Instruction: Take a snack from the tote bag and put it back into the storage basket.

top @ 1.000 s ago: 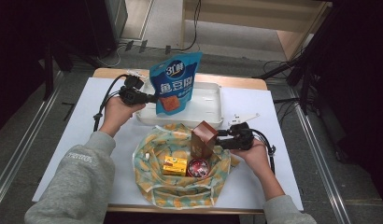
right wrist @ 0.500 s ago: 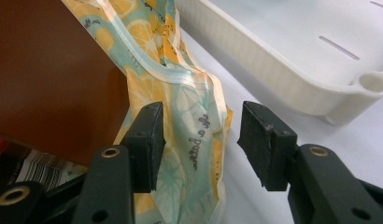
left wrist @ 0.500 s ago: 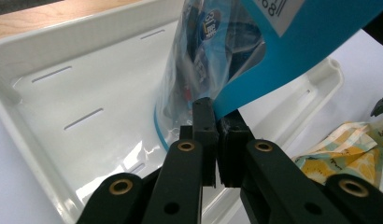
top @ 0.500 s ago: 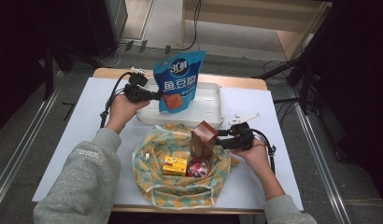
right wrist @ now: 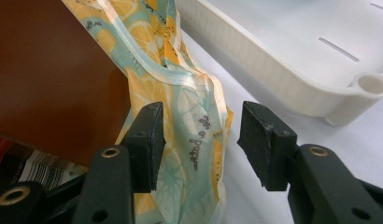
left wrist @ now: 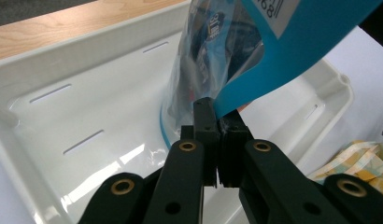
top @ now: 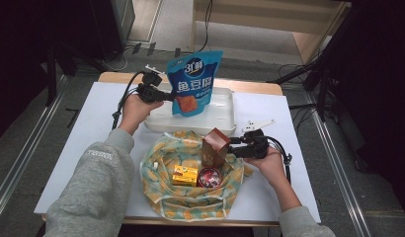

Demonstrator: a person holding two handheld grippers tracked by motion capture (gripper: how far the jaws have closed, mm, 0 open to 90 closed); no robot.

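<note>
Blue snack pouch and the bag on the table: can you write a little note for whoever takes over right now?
Left gripper: shut on the blue snack pouch, holding it upright over the white tray.
Right gripper: open, jaws either side of the fruit-print bag rim, not pinching it.
In the bag: brown box, yellow box, red round tin.
Done: pouch is out of the bag.
Left, probably: set the pouch in the tray, then move the other three.

A white-topped table point(top: 72, 148) with a wooden far edge stands on a grey floor point(top: 22, 163). Metal rails point(top: 27, 148) flank it. Black cables point(top: 141, 49) lie beyond, near a light wooden cabinet point(top: 269, 19).
</note>
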